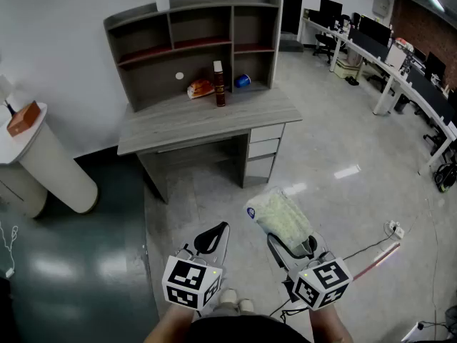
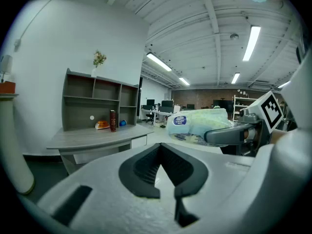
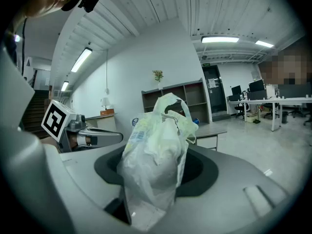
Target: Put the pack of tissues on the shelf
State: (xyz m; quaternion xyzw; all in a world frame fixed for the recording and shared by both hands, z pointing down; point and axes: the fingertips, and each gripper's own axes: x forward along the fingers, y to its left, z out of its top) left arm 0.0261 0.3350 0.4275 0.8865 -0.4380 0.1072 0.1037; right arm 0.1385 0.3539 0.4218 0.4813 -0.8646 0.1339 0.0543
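The pack of tissues (image 1: 280, 216), a pale green plastic-wrapped bundle with a blue round label, is held above the floor in front of me. My right gripper (image 1: 285, 243) is shut on its lower end, and the pack (image 3: 156, 155) stands up between the jaws in the right gripper view. The grey shelf unit (image 1: 193, 41) stands on a grey desk (image 1: 207, 120) against the far wall, well ahead of both grippers. My left gripper (image 1: 212, 236) hangs beside the right one, shut with nothing in it (image 2: 163, 172). The left gripper view shows the pack (image 2: 200, 123) at its right.
On the desk under the shelf lie an orange packet (image 1: 201, 88), a dark bottle (image 1: 219, 84) and a blue object (image 1: 243, 81). A white round stand (image 1: 43, 163) with a brown box (image 1: 23, 118) stands at left. Office desks (image 1: 400, 70) line the right; a cable (image 1: 371, 252) lies on the floor.
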